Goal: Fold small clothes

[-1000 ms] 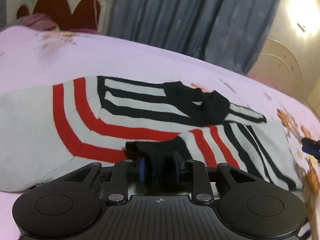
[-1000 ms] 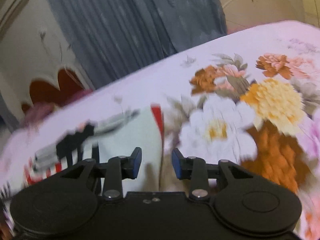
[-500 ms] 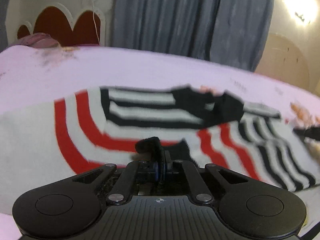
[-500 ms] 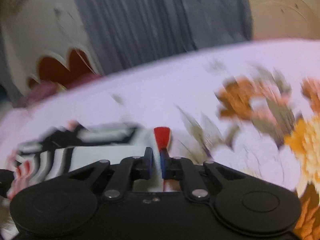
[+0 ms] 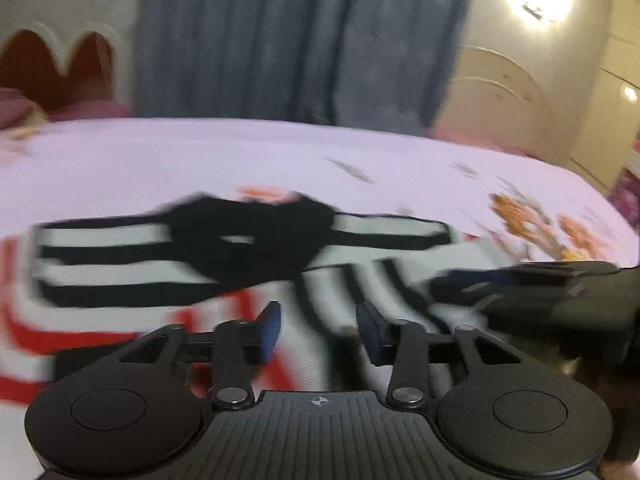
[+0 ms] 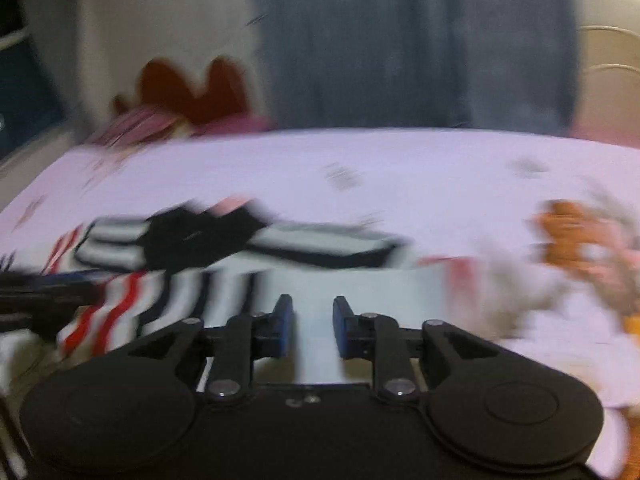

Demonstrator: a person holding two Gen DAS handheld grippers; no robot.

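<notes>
Striped sweater (image 5: 248, 264) is laid on floral bedsheet (image 5: 240, 160) at twelve o'clock of left gripper (image 5: 318, 330) and right gripper (image 6: 312, 326), both jaws just spread and pinching nothing; a fold's release is judged, regrasp needed next.

Left tongs (image 5: 318, 330): matte black ribbed housing, two round discs, silver pivot screws, blue pads, white crosshair mark. Right tongs (image 6: 312, 326): same build.

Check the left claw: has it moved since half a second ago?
Yes. The left claw has shifted right along the striped sweater: the black collar, earlier up and right of it, is now up and left. Its jaws have just opened, gripping nothing.
</notes>
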